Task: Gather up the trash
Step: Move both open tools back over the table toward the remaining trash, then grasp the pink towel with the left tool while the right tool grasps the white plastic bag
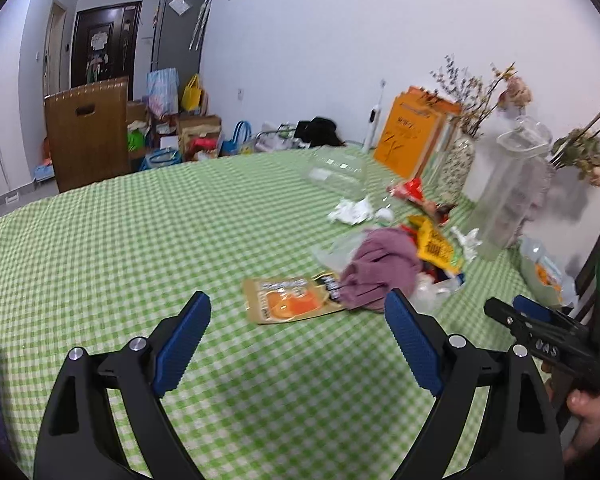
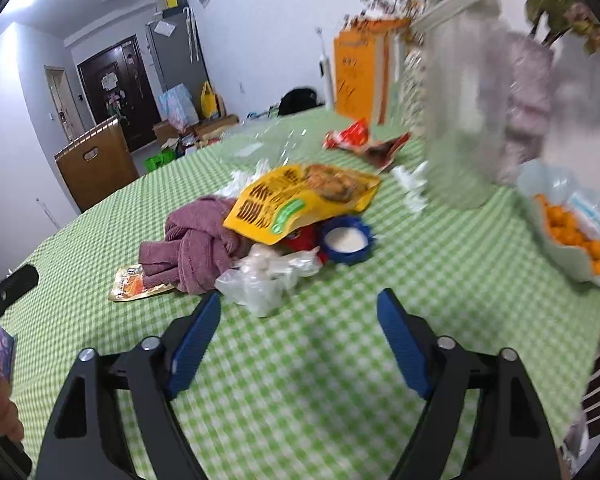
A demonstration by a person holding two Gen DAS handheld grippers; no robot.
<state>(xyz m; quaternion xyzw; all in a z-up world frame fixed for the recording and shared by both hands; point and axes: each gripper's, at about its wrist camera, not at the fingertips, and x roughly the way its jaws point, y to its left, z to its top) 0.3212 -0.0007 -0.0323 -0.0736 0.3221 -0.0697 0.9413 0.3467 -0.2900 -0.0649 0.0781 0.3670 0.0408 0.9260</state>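
Trash lies in a heap on the green checked tablecloth (image 1: 148, 240). An orange snack packet (image 1: 290, 299) lies flat just beyond my left gripper (image 1: 298, 308), which is open and empty. Behind it are a purple cloth (image 1: 378, 270), a yellow snack bag (image 1: 436, 248), crumpled white paper (image 1: 352, 211) and a red wrapper (image 1: 410, 191). In the right wrist view my right gripper (image 2: 300, 304) is open and empty, just short of a clear plastic bag (image 2: 264, 280). The yellow snack bag (image 2: 300, 200), purple cloth (image 2: 196, 240), a blue lid (image 2: 346, 242) and the red wrapper (image 2: 352, 136) lie beyond.
A tall clear container (image 1: 512, 188) and vases of dried flowers (image 1: 460, 160) stand by the wall, with an orange box (image 1: 412, 136). A bowl of oranges (image 2: 572, 228) sits at the right. A clear plastic tub (image 1: 338, 170) lies farther back. A wooden chair back (image 1: 88, 132) stands past the table.
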